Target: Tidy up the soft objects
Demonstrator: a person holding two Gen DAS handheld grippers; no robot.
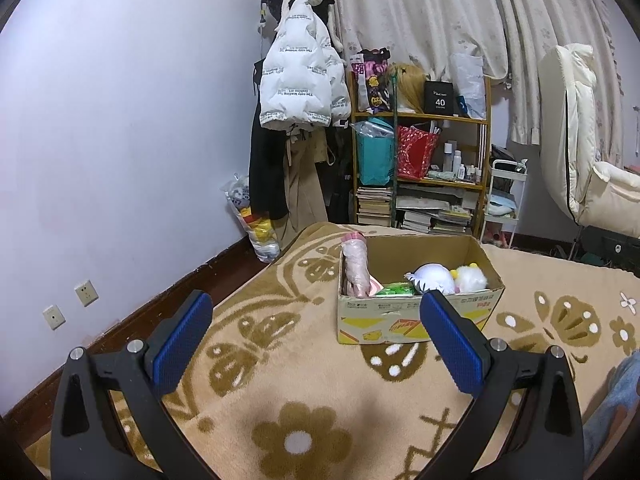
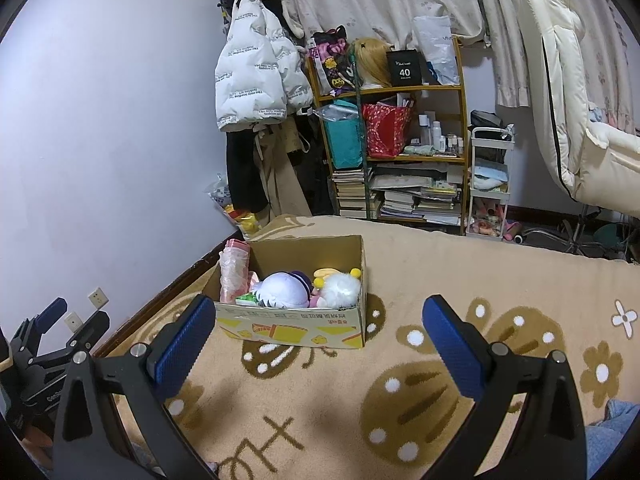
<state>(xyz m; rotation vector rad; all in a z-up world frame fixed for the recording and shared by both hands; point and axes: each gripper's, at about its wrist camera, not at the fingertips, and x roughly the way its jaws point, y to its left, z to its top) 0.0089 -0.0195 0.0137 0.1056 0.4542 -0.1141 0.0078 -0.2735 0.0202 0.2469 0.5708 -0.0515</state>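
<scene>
Left wrist view: left tool [image 1: 316, 320] wide, holding nothing; right tool [image 2: 320, 322] also wide and bare, both above the blanket [image 1: 280, 380]. Plush toys [image 2: 312, 286] sit in the box [image 2: 296, 326] ahead. Risks: pads snag the box rim and tip it; pink tube [image 1: 356, 266] leaning at the corner topples out.

one cardboard box [image 2: 292, 326] on one rug [image 2: 440, 280]. in it, one pink wrapped roll [image 2: 234, 274], one white-and-purple plush [image 2: 282, 290], one fluffy white plush [image 2: 340, 290], one green item [image 1: 396, 289]. two wall sockets [image 1: 86, 292].
</scene>
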